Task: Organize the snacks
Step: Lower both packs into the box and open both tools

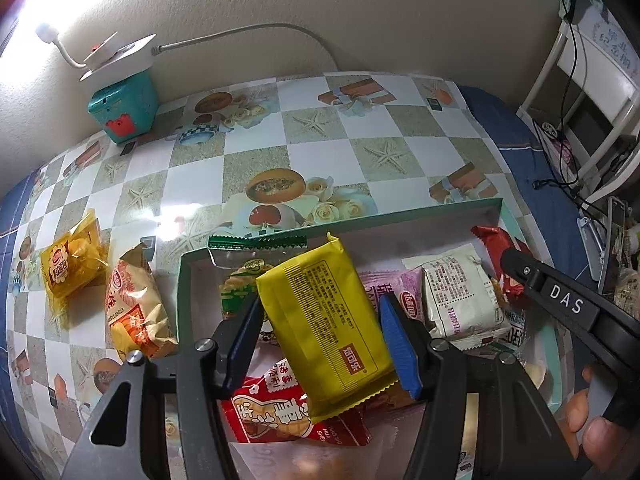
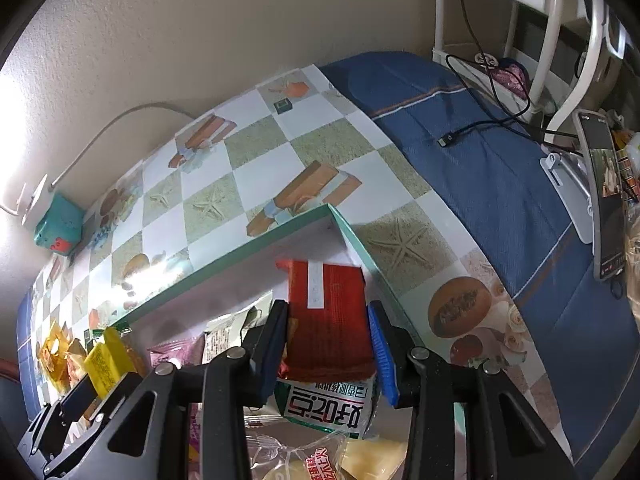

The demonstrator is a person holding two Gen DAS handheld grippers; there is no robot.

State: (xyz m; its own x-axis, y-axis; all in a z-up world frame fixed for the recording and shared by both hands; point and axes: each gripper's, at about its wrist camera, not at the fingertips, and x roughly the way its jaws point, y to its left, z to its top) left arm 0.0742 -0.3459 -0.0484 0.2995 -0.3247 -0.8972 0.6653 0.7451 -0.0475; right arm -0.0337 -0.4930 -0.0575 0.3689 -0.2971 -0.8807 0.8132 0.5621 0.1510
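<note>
The surface (image 1: 328, 148), under a checkered cloth of starfish and gift boxes, lies bare across the middle and top of the left wrist view, up to the wall. At upper left a teal box (image 1: 124, 106) stands by the wall with a white power strip (image 1: 118, 54) on it. At left, outside the tray, lie a yellow bun packet (image 1: 72, 266) and an orange-and-cream packet (image 1: 136, 308), just beside each other.

The green-rimmed tray (image 1: 400, 210) fills the lower centre; its far rim and right corner are free, with white floor showing behind the snacks. In it lie a green-edged clear packet (image 1: 256, 248), a pink packet (image 1: 392, 284), a white packet (image 1: 460, 296) and a red peanut packet (image 1: 280, 412) with Chinese writing.

The left tongs (image 1: 320, 320) grip a yellow packet (image 1: 324, 320), tilted over the tray, its back printed in small Chinese text. The right tongs (image 2: 328, 340) are clamped on a red packet (image 2: 328, 312) near the tray's right corner, over a green-and-white packet (image 2: 328, 404). "DAS" reads on their arm in the left view.
</note>
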